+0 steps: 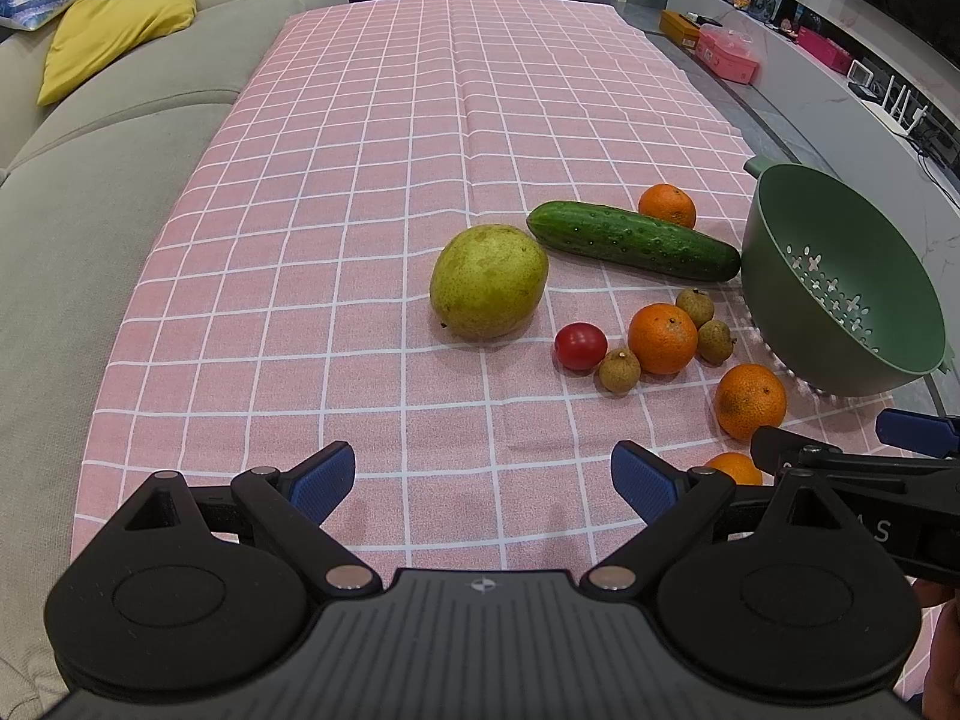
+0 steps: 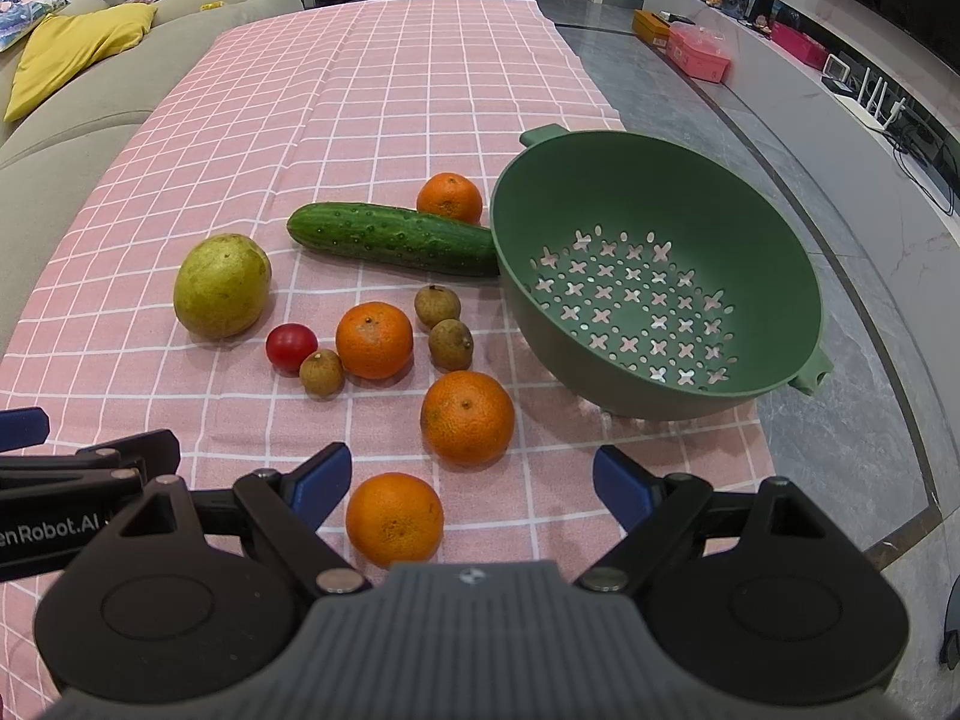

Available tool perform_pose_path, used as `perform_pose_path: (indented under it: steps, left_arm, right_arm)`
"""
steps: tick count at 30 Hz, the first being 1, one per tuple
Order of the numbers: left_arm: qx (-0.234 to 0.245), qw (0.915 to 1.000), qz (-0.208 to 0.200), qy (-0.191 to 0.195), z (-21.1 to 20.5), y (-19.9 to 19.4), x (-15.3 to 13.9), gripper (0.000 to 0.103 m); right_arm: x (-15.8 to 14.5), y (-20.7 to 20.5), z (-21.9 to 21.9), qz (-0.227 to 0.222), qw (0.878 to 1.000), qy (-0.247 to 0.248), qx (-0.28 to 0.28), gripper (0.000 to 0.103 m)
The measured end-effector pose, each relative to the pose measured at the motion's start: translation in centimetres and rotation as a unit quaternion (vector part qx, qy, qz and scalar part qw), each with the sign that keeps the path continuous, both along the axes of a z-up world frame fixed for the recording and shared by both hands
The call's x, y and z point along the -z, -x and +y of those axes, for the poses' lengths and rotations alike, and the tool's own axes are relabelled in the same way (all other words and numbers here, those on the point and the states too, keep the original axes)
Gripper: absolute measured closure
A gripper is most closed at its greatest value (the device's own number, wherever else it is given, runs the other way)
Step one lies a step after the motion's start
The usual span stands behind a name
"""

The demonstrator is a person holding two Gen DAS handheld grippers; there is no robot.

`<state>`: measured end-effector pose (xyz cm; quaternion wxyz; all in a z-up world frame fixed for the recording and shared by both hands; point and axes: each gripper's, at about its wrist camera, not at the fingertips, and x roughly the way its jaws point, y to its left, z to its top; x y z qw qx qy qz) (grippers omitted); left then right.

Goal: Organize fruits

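Note:
A green colander [image 2: 660, 228] [image 1: 798, 222] stands empty at the right of the pink checked cloth [image 2: 390, 90]. Left of it lie a cucumber [image 2: 390, 237] [image 1: 630, 237], a green pear-like fruit [image 2: 221, 285] [image 1: 487, 281], a red tomato [image 2: 291, 345] [image 1: 579, 345], three small brown longans [image 2: 437, 306] and several oranges [image 2: 467, 417] [image 1: 662, 338]. My right gripper [image 2: 471, 483] is open and empty, with the nearest orange [image 2: 394, 519] between its fingers' reach, low left. My left gripper [image 1: 480, 483] is open and empty over bare cloth, near of the fruit.
A grey sofa [image 1: 90, 192] with a yellow cushion [image 1: 114, 36] runs along the left of the table. The table's right edge drops to a grey floor [image 2: 840, 420]. A TV shelf with boxes [image 2: 699, 51] stands far right.

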<state>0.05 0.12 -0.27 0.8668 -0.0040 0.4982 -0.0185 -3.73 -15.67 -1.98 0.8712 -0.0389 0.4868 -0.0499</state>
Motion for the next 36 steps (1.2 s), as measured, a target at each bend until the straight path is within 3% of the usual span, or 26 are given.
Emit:
perform_pose_path:
  steps: [26,33,36]
  left_arm:
    - [0.001,1.0,-0.001,0.001,0.0,0.0,0.0,0.0]
    - [0.007,1.0,-0.003,0.007,0.0,-0.6,0.1,0.0]
    - [0.003,0.9999,-0.002,0.01,0.3,-0.8,0.3,0.0]
  right_arm:
    - [0.3,-0.3,0.0,0.003,1.0,-0.002,0.003,0.019]
    - [0.8,-0.8,-2.0,0.008,0.999,-0.034,0.023,0.019]
    - [1.3,-1.4,-3.2,0.012,0.997,-0.069,0.035,0.028]
